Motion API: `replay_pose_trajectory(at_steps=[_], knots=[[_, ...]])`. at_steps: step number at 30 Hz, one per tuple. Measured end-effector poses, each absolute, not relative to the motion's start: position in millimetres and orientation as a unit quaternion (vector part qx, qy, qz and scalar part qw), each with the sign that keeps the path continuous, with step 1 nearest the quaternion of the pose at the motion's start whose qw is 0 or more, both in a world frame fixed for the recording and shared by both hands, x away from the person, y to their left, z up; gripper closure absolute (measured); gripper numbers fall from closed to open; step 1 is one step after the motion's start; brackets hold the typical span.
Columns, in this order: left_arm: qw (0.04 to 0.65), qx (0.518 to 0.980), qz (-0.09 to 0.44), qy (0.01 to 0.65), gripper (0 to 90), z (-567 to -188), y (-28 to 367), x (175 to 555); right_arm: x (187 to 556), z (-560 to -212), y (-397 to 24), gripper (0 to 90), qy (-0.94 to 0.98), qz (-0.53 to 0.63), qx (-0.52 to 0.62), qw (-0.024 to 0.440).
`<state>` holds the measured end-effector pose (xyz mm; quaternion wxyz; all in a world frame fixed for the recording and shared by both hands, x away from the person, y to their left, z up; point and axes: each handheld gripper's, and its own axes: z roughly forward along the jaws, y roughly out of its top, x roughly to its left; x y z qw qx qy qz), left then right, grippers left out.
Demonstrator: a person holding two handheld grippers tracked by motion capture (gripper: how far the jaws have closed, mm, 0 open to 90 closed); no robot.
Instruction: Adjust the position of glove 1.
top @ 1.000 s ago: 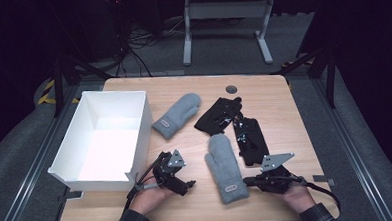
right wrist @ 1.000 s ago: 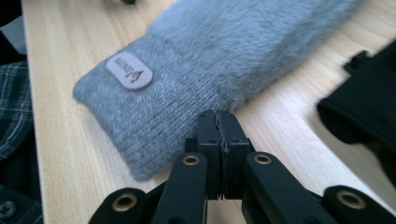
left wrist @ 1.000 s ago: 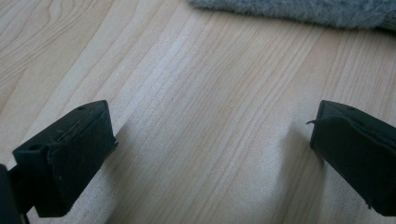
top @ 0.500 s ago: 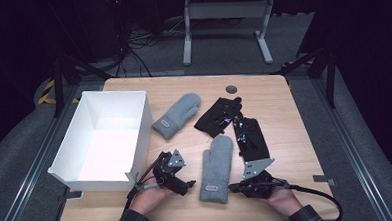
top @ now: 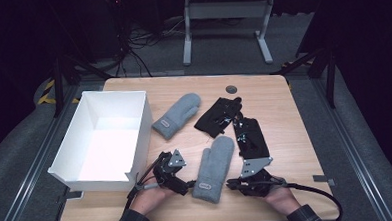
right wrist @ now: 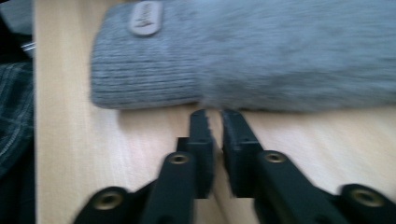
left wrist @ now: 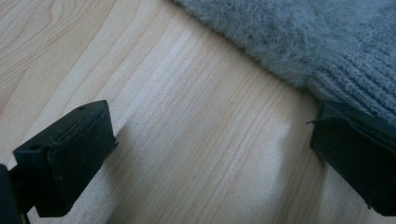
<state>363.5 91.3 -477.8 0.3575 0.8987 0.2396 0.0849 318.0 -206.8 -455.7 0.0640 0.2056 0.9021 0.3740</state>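
We've got the near mitten (top: 214, 170) lying flat at the near edge of the table (top: 295, 136), cuff toward us, thumb up toward the far side. It has slid left since a second ago: back then it sat closer to the right hand, now it lies midway between the two grippers.

The right gripper (top: 236, 185) has come in level from the right and its tips sit just at the mitten's right edge, by the cuff. In the right gripper view its jaws have just been opening, but only a crack, a narrow slit between the pads (right wrist: 201, 135), and nothing is between them; the wool (right wrist: 243, 60) lies just beyond the tips. So that was a shove with shut jaws, we reckon, not a pick.

The left gripper (top: 186, 185) waits on the other side, jaws spread wide. In its own view one pad (left wrist: 70, 154) rests on bare wood and the other (left wrist: 359, 158) sits right against the knitted cuff (left wrist: 355, 88).

That puts the cuff within the left gripper's reach, ready for a pinch. The white box (top: 134, 123) stands open at the left, the likely home. The far mitten (top: 176, 115) and the black gloves (top: 234, 124) lie untouched.
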Motion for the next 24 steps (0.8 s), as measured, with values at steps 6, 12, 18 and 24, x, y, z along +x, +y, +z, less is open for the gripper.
replay_pose_trajectory(at_steps=[6,12,18,24], knots=[[0.338,0.899,0.085,0.264,5.1,-472,89,366,322,-452,-234,46.3,0.889,0.359,0.256,0.123],[0.325,0.895,0.082,0.296,10.8,-463,89,373,325,-454,-267,33.6,0.871,0.355,0.305,0.148],[0.333,0.882,0.091,0.32,17.0,-453,86,382,325,-459,-297,31.6,0.852,0.36,0.349,0.149],[0.337,0.873,0.101,0.337,21.0,-443,78,396,322,-463,-309,28.7,0.849,0.355,0.359,0.158]])
